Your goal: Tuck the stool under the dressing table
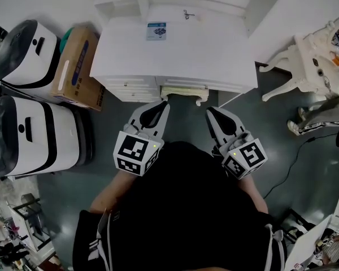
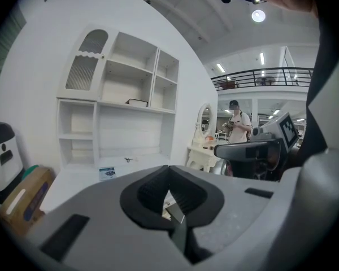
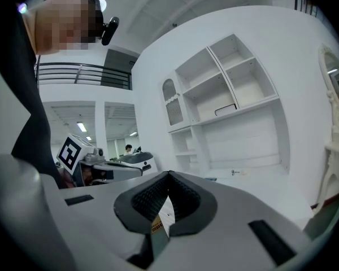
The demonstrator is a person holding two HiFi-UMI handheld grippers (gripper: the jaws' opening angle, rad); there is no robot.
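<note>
The stool (image 1: 183,92) sits at the front of the dressing table (image 1: 209,49). Only its cream front edge and a bit of curly leg peek out from under the white top. So the job looks almost done, or done. The camera looks from above and the table top hides the rest of the stool, so it is hard to say if it has gone all the way in.

The left gripper (image 1: 163,105) is clenched with nothing in it. The right gripper (image 1: 211,112) is clenched too, and it holds nothing. Each gripper's own view shows its two dark pads pressed together, with only the table and shelves far behind them.

Both grippers hang in the air close to the person (image 1: 186,208). The stool's edge lies just past their tips and between the two of them. Neither one touches it.

If the stool needs to go in more, the next move would be a soft, straight push on that front edge with both closed tips, so it slides in and does not turn sideways.
</note>
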